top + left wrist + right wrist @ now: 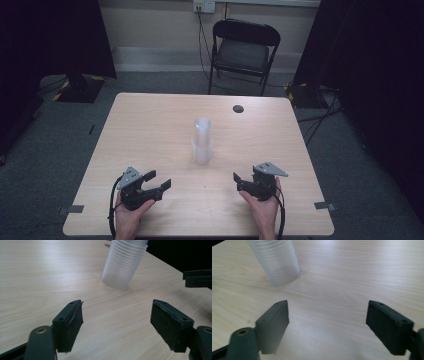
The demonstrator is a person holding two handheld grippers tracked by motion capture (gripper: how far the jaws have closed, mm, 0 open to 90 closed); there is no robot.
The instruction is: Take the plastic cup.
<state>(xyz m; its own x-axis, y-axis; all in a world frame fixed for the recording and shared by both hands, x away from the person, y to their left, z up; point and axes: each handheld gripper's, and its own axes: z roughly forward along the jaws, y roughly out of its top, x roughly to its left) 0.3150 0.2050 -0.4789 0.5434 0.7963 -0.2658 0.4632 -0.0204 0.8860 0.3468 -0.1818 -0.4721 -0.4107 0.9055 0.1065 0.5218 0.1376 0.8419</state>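
Left claw (161, 181) and right claw (236, 181) both wide, empty; cup stack (202, 141) upright mid-table, beyond and between them

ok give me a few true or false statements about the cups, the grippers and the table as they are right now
1. The stack of clear cups stands upright near the middle of the table. True.
2. The left gripper is shut on the cups. False: its jaws are spread open with nothing between them, short of the stack.
3. The right gripper is open and holds nothing. True.
4. The cups lie tipped on their side. False: the stack stands upright on the wood.
5. A dark folding chair stands beyond the table's far edge. True.
6. Both grippers are lifted high above the stack. False: both sit low, near the table's near edge.
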